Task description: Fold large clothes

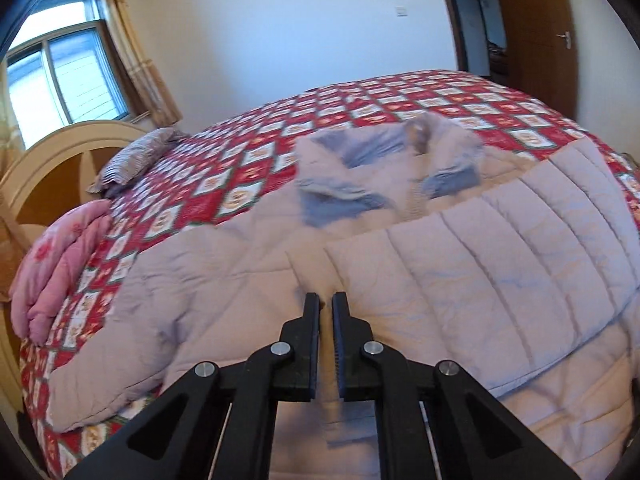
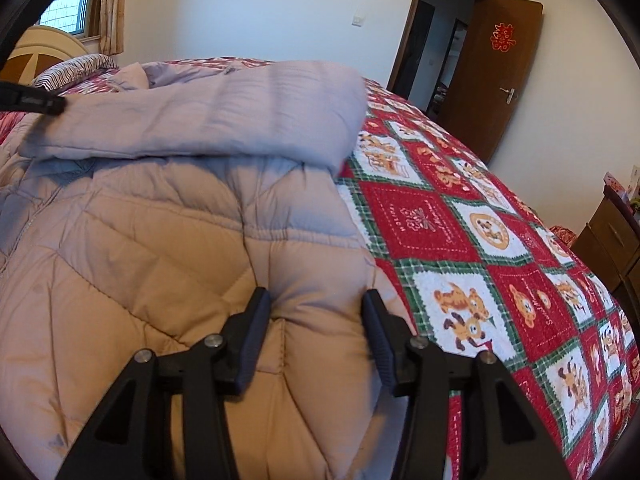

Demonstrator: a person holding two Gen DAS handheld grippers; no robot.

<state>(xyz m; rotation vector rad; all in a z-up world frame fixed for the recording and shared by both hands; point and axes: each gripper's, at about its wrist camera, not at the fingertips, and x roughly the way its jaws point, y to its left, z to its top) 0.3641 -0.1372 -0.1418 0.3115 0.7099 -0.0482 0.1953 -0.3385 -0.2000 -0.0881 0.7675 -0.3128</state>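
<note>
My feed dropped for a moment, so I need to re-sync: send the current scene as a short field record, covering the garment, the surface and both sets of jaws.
garment: padded coat, pale lilac, spread on the bed
sleeve: one sleeve folded across the coat body
collar: fur-trimmed, at the far end
surface: red patchwork quilt
left gripper: jaws nearly closed, only a narrow gap, above the coat; holding nothing visible
right gripper: jaws open, straddling a puff at the coat's edge
bedding: pink blanket, striped pillow
</note>
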